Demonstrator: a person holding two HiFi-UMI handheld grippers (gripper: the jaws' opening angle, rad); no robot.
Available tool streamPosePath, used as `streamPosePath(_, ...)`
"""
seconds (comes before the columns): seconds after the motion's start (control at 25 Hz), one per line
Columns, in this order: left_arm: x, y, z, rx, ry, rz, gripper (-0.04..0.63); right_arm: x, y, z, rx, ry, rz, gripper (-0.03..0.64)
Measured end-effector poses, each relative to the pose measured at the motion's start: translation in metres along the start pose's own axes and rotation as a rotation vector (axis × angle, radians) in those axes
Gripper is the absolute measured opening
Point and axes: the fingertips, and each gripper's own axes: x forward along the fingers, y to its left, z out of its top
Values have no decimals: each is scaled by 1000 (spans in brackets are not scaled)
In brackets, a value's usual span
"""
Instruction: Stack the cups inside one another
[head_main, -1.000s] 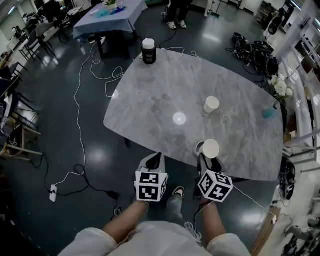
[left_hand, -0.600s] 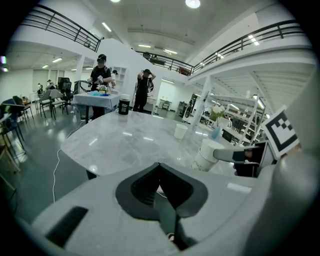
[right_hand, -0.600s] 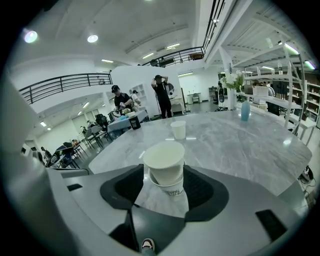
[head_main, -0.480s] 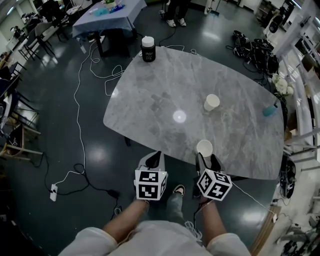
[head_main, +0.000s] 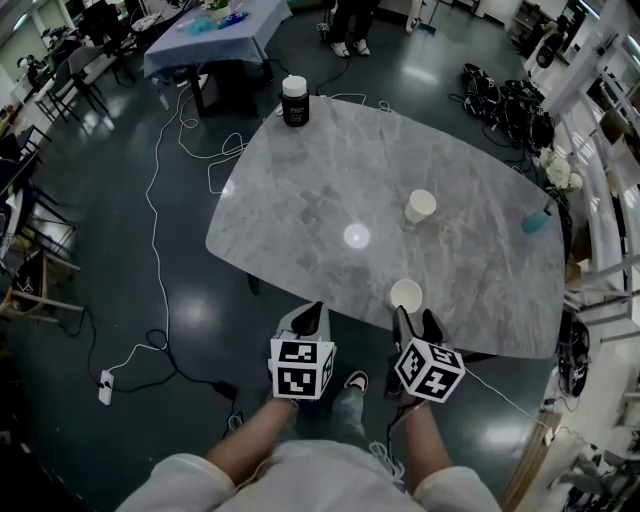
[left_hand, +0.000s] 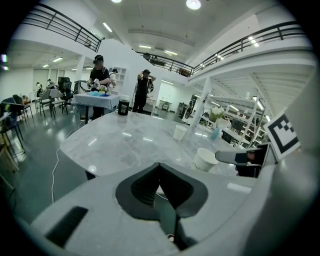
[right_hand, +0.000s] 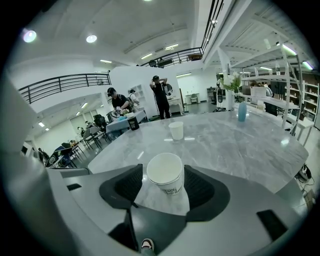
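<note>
Two white paper cups stand upright on the grey marble table (head_main: 300, 210). The near cup (head_main: 406, 294) sits by the table's front edge, between the jaws of my right gripper (head_main: 413, 322). In the right gripper view this cup (right_hand: 165, 174) stands between the pads with a narrow gap on the left, and the right gripper (right_hand: 164, 183) is open, its jaws having just been opening. The far cup (head_main: 421, 205) (right_hand: 176, 130) stands alone further back. My left gripper (head_main: 311, 318) hovers off the table's front edge, shut and empty (left_hand: 160, 166); its view shows the near cup (left_hand: 205, 159) to the right.
A black jar with a white lid (head_main: 294, 101) stands at the table's far left corner. A teal bottle (head_main: 537, 221) is at the right edge. Cables lie on the dark floor at the left. People stand by a blue-covered table (head_main: 215, 35) beyond.
The near cup has dropped slightly and shifted left, from raised in the right jaws to standing on the table. The right jaws have widened around it. The left gripper has not moved.
</note>
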Motion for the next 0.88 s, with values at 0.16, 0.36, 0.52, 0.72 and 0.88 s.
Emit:
streamPosePath(0.16, -2, -2, 3, 3, -5, 0, -6, -6, -3, 6, 1, -24, -14, 220)
streamPosePath(0.36, -5, -5, 10, 11, -20, -8, -6, -15, -4, 19, 7, -73, -11, 218)
streamPosePath(0.52, -8, -10, 20, 22, -40, -18, -6, -24, -7, 31, 11, -107, -18, 203)
streamPosePath(0.72, -12, -17, 36, 42, -67, -34, -6, -37, -11, 43, 10, -147, -37, 148)
streamPosePath(0.88, -15, -27, 47, 64, -91, -46, -6, -48, -19, 49, 15, -172, -51, 106)
